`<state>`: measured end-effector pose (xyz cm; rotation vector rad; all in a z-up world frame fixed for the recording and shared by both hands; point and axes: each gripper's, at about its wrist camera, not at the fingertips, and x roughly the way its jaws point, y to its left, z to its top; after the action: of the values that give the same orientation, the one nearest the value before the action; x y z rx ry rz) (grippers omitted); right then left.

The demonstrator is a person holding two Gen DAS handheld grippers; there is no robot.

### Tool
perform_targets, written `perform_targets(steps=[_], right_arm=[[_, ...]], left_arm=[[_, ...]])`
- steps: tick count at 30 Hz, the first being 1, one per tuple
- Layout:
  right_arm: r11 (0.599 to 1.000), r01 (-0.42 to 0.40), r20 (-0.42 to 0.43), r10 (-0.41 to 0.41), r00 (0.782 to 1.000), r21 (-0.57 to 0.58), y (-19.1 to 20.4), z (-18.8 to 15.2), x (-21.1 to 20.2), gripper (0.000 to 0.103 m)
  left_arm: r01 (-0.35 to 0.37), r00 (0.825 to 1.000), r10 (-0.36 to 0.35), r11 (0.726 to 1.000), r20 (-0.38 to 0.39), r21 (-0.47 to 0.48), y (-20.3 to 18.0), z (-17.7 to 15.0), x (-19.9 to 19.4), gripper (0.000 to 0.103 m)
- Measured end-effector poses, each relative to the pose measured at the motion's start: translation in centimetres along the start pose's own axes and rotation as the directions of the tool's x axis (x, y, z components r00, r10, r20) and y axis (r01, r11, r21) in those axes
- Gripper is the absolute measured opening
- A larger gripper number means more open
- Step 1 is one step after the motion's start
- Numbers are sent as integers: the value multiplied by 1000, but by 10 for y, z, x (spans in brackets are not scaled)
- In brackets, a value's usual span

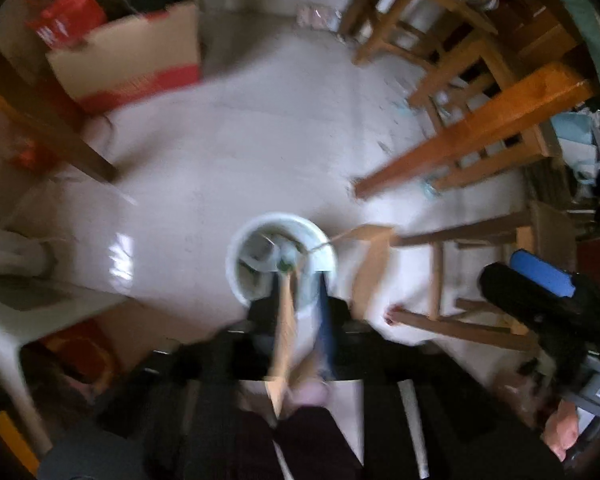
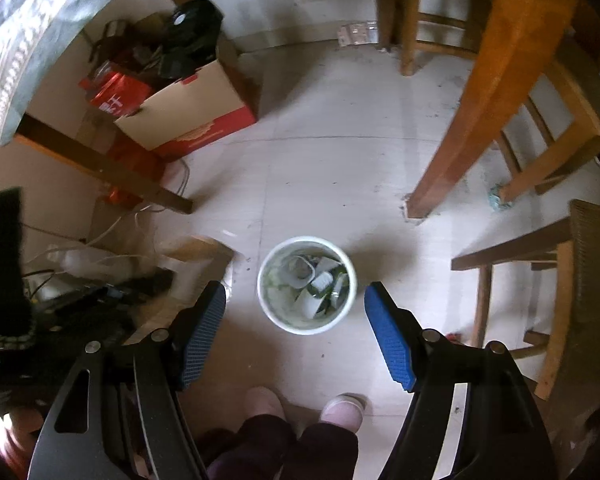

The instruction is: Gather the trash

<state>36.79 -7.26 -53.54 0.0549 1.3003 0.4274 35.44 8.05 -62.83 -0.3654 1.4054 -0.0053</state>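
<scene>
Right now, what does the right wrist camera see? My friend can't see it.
A white bucket full of trash sits on the pale tiled floor, below the open right gripper. Wooden chairs stand to the right, and a cardboard box of clutter sits at upper left.

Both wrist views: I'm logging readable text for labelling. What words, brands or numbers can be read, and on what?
None can be read.
Red bag: white marks, too blurred.
Cardboard box: pale print on its red band, illegible.
Packet by the wall: too small.
Trash in the white bin: no legible labels.
</scene>
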Motion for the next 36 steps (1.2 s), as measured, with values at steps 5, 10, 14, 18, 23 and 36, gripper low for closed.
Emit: perform_targets(steps=[5, 10, 14, 18, 23, 36], right_arm=[[1000, 8, 19, -8, 1000, 22, -4, 1, -19, 69], [1000, 10, 44, -10, 999, 1, 2, 4, -52, 69], [1000, 6, 71, -4, 997, -27, 10, 5, -93, 69], [998, 7, 113, -1, 994, -57, 21, 9, -145, 69], [994, -3, 205, 26, 978, -111, 44, 10, -232, 69], [967, 134, 639, 38, 768, -218, 120, -67, -465, 69]], left_arm=[[-45, 997, 47, 999, -56, 22, -11, -3, 9, 47], [-41, 999, 42, 999, -33, 20, -18, -8, -36, 47], [-73, 997, 72, 997, 19, 33, -30, -11, -93, 47], [-108, 989, 104, 993, 105, 37, -46, -17, -180, 47], [-132, 961, 118, 991, 250, 37, -74, -31, -292, 47], [-96, 767, -52, 976, 640, 194, -128, -129, -540, 47]])
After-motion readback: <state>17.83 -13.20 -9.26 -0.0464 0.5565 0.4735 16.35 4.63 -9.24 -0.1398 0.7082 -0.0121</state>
